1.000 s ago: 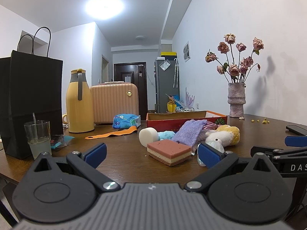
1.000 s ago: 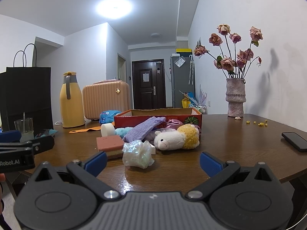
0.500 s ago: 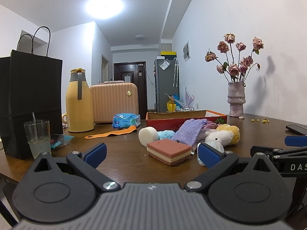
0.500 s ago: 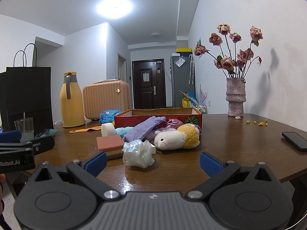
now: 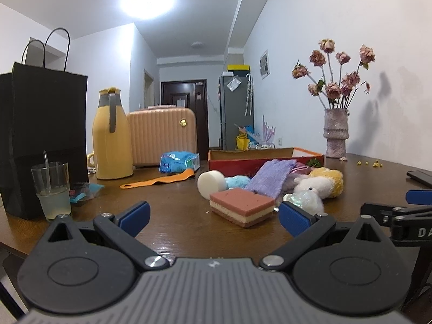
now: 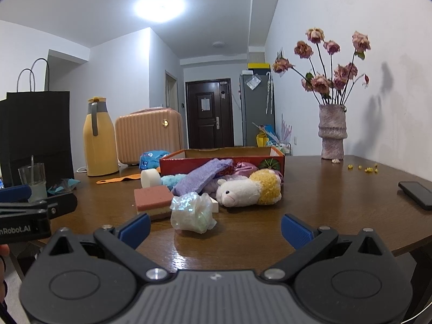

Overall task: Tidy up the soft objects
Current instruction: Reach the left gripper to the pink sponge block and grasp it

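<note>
The brown tabletop [image 6: 337, 197] carries everything. At its left edge stands one black paper bag [image 5: 43, 135], then one yellow jug [image 5: 110, 135] and one peach case [image 5: 164, 137] toward the far edge. One red box [image 6: 221, 159] sits mid-tabletop; what lies inside it cannot be seen from either view. One vase of dried roses [image 6: 331, 132] stands at the far right corner.

The soft things lie heaped against the box's near wall: one purple cloth [image 6: 202, 178], one plush lamb [image 6: 248, 189], one layered pink sponge [image 5: 241, 206], one crumpled shiny wrap [image 6: 193, 212], one white foam disc [image 5: 212, 182] and one blue fluffy piece [image 5: 236, 181].

Only the left wrist view shows the glass [image 5: 52, 189] fully; only the right wrist view shows the whole phone [image 6: 415, 194] by the right edge.

The left gripper [image 5: 213, 216] and right gripper [image 6: 214, 228] both hang over the near edge, jaws spread wide, holding nothing.
</note>
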Action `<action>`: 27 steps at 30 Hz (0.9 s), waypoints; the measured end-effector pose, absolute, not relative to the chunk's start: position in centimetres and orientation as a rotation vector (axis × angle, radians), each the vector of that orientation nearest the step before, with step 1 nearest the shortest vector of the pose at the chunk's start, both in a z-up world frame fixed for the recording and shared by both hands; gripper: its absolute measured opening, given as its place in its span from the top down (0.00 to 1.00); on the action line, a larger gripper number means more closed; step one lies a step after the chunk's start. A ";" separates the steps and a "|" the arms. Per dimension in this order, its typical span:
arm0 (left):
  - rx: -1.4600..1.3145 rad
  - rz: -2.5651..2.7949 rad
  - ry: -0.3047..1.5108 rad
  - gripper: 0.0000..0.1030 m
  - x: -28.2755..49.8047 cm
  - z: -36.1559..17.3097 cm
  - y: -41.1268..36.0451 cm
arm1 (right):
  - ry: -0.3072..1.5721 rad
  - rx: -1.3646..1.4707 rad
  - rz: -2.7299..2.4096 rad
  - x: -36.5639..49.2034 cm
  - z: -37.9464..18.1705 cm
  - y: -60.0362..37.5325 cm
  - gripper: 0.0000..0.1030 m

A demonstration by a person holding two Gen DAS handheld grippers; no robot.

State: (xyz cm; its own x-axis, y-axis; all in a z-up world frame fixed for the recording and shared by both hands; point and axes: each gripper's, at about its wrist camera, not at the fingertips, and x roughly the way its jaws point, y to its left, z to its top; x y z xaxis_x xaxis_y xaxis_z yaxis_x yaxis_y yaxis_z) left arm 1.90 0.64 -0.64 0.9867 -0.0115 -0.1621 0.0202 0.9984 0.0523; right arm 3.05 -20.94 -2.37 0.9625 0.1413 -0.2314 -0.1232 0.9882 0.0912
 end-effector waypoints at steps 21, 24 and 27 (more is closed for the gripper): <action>0.039 -0.274 0.463 0.15 21.8 1.5 5.7 | 0.481 0.103 0.448 14.9 -3.1 -14.8 0.45; 0.023 -0.363 0.515 0.21 24.9 1.2 5.3 | 0.486 0.176 0.427 16.6 -2.9 -15.7 0.43; -0.004 -0.444 0.604 0.34 27.6 0.6 4.8 | 0.504 0.199 0.434 17.6 -2.9 -15.3 0.44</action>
State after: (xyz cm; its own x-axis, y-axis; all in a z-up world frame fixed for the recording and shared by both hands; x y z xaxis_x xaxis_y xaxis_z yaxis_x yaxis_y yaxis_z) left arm 27.62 4.79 0.65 0.7318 -0.4047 -0.5483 0.4022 0.9060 -0.1319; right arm 17.56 -15.28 -2.93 0.7876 0.4481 -0.4230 -0.3515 0.8905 0.2888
